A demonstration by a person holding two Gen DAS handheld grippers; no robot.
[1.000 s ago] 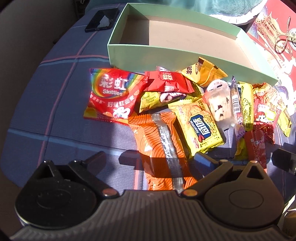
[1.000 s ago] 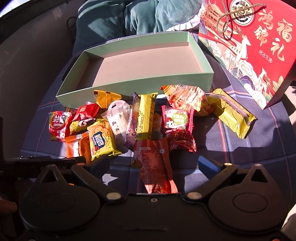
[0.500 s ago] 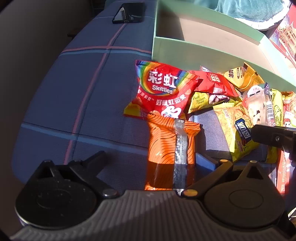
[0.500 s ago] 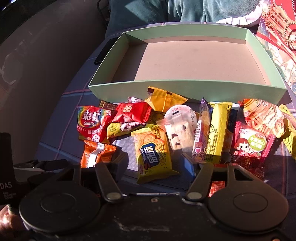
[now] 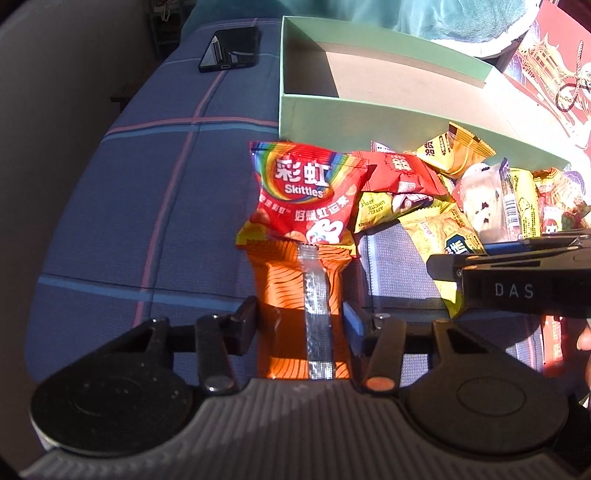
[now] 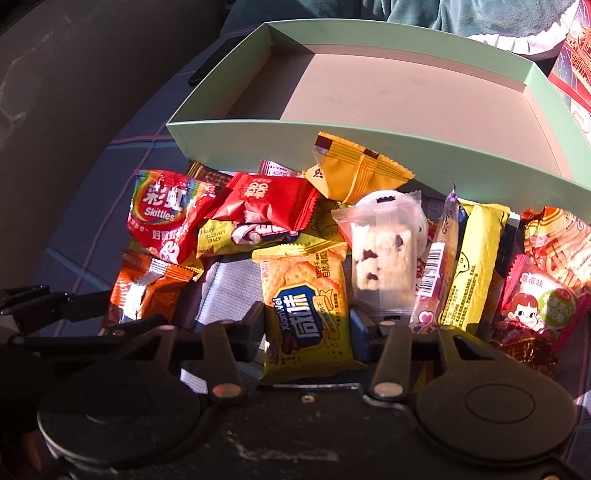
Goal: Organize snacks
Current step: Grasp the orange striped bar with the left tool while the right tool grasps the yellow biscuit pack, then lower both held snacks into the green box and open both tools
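Snack packets lie in a heap on a blue checked cloth, in front of an empty pale green box (image 5: pixel 369 122) (image 6: pixel 332 136). My left gripper (image 5: pixel 299 321) points down at an orange packet (image 5: pixel 295 280) with a silver seam. Its jaws are closing, and the pads touch the packet's two sides. A red Skittles bag (image 5: pixel 303 188) (image 6: pixel 162 214) lies just beyond it. My right gripper (image 6: pixel 306 325) is closing too, with a yellow cracker packet (image 6: pixel 306 295) pinched between its pads. Its black body (image 5: pixel 517 284) shows at the right of the left wrist view.
A dark phone (image 5: pixel 231 48) lies on the cloth left of the box. A red gift box (image 5: pixel 546 74) stands at the right, and teal fabric (image 5: pixel 424 18) lies behind the box. A clear-wrapped cake (image 6: pixel 380 258), yellow bar (image 6: pixel 472 266) and red sweets (image 6: pixel 535 306) lie right of the cracker packet.
Both pairs of jaws went from wide open to narrow. The right gripper swung left and down from a red packet to the yellow cracker packet. The left one centred on the orange packet.
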